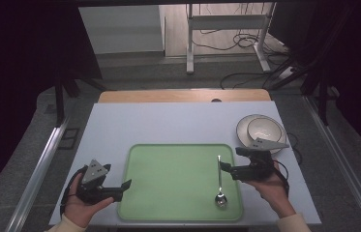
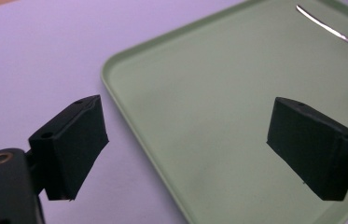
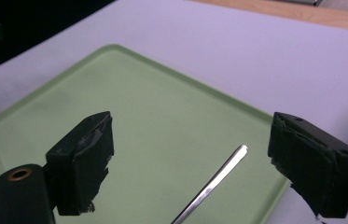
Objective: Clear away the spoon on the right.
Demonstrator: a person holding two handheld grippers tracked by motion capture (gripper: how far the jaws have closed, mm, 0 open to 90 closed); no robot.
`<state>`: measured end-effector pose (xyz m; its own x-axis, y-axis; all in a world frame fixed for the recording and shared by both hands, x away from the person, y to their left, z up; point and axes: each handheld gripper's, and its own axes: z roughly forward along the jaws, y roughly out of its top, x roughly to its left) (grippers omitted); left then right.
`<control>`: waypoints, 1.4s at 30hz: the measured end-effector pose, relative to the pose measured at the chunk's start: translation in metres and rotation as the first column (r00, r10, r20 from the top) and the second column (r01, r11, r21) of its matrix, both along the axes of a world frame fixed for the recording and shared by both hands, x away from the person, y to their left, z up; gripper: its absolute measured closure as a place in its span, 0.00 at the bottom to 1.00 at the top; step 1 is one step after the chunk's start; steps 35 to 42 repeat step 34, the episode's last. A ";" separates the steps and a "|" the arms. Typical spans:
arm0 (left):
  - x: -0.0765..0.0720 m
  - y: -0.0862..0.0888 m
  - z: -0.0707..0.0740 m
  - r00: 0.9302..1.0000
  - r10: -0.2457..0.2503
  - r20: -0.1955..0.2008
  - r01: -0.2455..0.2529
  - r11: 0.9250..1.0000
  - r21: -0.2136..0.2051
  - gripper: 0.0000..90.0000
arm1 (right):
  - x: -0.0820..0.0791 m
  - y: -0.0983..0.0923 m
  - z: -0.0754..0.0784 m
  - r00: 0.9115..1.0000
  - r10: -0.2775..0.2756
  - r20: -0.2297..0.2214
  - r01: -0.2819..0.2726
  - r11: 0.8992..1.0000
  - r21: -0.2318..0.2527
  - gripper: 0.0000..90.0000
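Currently both tools stand wide open and hold nothing: the left gripper hovers over the near left edge of the one green tray, and the right gripper hangs just beside the handle of the single spoon, without touching it. That spoon lies on the tray's right side. One bowl sits on one plate beyond the right hand.

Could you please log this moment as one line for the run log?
left gripper: open, at tray edge | right gripper: open, beside spoon handle | spoon: on tray | bowl: on plate
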<state>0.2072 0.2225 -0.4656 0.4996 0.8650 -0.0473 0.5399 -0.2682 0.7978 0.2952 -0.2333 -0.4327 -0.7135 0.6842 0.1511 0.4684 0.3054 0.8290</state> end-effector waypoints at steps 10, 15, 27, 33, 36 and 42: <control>-0.004 0.004 0.004 1.000 0.003 0.013 -0.002 1.000 -0.026 0.12 | -0.043 -0.047 -0.001 0.997 -0.077 0.025 0.076 0.996 0.036 0.17; -0.002 0.003 0.002 1.000 0.006 0.007 -0.006 1.000 -0.023 0.12 | -0.047 -0.065 -0.009 0.994 -0.107 0.006 0.106 0.994 0.038 0.17; -0.002 0.002 0.001 1.000 0.013 0.008 -0.013 1.000 -0.009 0.11 | -0.044 -0.068 -0.014 0.994 -0.106 0.006 0.106 0.994 0.018 0.17; -0.001 0.002 0.001 1.000 0.014 0.005 -0.014 1.000 -0.007 0.11 | -0.042 -0.067 -0.017 0.995 -0.100 -0.003 0.100 0.995 0.005 0.18; 0.000 0.002 0.001 1.000 0.014 0.004 -0.013 1.000 -0.006 0.11 | -0.043 -0.066 -0.017 0.995 -0.099 -0.002 0.099 0.995 0.004 0.18; 0.000 0.002 0.001 1.000 0.014 0.004 -0.013 1.000 -0.006 0.11 | -0.043 -0.066 -0.017 0.995 -0.099 -0.002 0.099 0.995 0.004 0.18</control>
